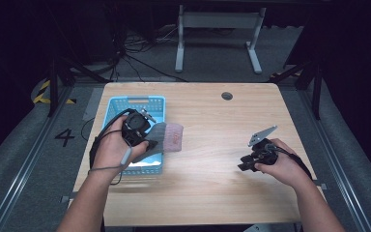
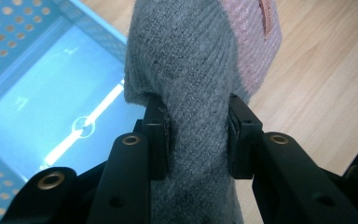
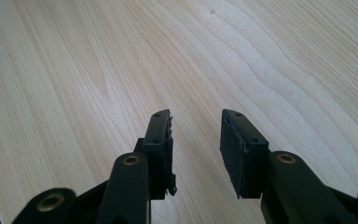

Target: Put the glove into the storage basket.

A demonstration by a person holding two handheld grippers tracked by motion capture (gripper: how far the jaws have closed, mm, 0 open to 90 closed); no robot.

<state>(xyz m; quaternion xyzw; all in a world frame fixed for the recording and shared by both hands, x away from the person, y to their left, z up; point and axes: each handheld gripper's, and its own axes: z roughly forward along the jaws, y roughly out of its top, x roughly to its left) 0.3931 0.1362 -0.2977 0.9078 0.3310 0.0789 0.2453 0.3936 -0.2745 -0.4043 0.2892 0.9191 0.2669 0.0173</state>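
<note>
Pale wooden table (image 1: 207, 159) with a small round grommet hole (image 1: 227, 95) near its far edge; dark floor, cables and the legs of a grey stand (image 1: 217, 34) beyond. Left gripper (image 2: 198, 135): jaws closed onto the grey cuff end of a knitted sock (image 2: 186, 60), the fabric pinched between the two black pads and bunching out above them. Sock: grey at the gripped end, pink at the far end, with a small tag on the pink part; in the high view the sock (image 1: 169, 136) reaches rightward from the gripper, the grey part over the right rim of a basket, the pink end out over bare table beside it. Whether the pink end rests on the wood cannot be told. Basket (image 1: 121, 104): light blue plastic, perforated walls, glossy floor showing bare in the left gripper view, standing at the table's left side. Left hand (image 1: 113, 147) holds its gripper above the basket, a cable looping off the wrist. Right gripper (image 3: 196, 140): jaws parted with a clear gap, nothing between them, bare wood grain beneath. In the high view the right gripper (image 1: 245, 163) sits low over the right half of the table, grey three-cornered plate on top, held in the right hand (image 1: 282, 164), well apart from sock and basket.
</note>
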